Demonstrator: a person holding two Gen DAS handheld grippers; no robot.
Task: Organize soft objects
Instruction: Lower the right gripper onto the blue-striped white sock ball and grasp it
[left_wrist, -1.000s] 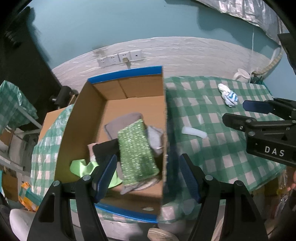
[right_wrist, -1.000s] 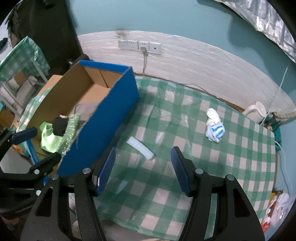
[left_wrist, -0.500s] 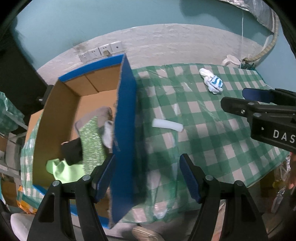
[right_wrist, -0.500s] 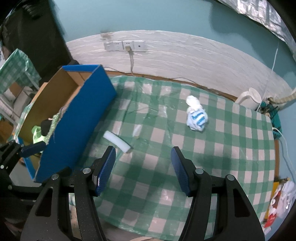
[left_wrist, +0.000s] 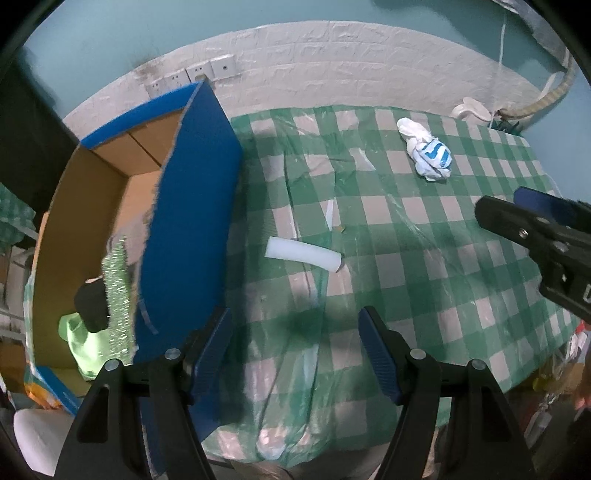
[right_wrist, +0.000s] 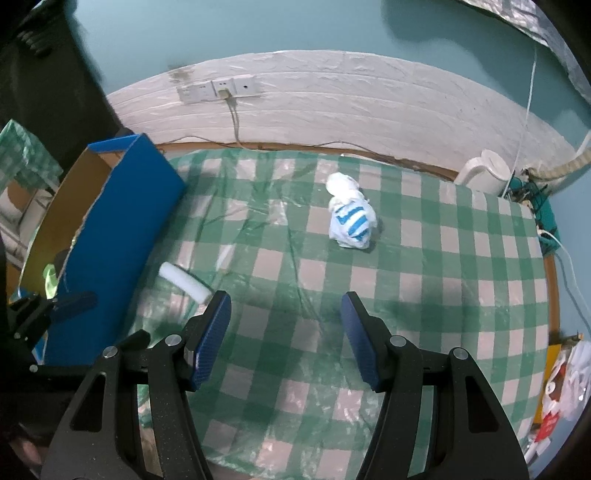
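Observation:
A blue cardboard box (left_wrist: 192, 206) stands on the left of the green checked table (left_wrist: 424, 266); it also shows in the right wrist view (right_wrist: 122, 229). Inside lie a sparkly green cloth (left_wrist: 118, 295), a black item (left_wrist: 90, 304) and a light green cloth (left_wrist: 79, 343). A white foam roll (left_wrist: 303, 254) lies on the table right of the box, also in the right wrist view (right_wrist: 184, 282). A white and blue striped cloth bundle (left_wrist: 430, 155) sits farther back, also in the right wrist view (right_wrist: 349, 219). My left gripper (left_wrist: 295, 347) is open and empty above the table's front. My right gripper (right_wrist: 286, 338) is open and empty.
A white wall with sockets (right_wrist: 218, 86) and a hanging cable runs behind the table. A white jug (right_wrist: 484, 173) and cables sit at the back right corner. Bags (right_wrist: 565, 384) lie beyond the table's right edge. A white shoe (left_wrist: 35, 439) shows at bottom left.
My left gripper has swung right, from over the box to over the table before the foam roll. My right gripper has also moved right, toward the striped bundle. Both stay open.

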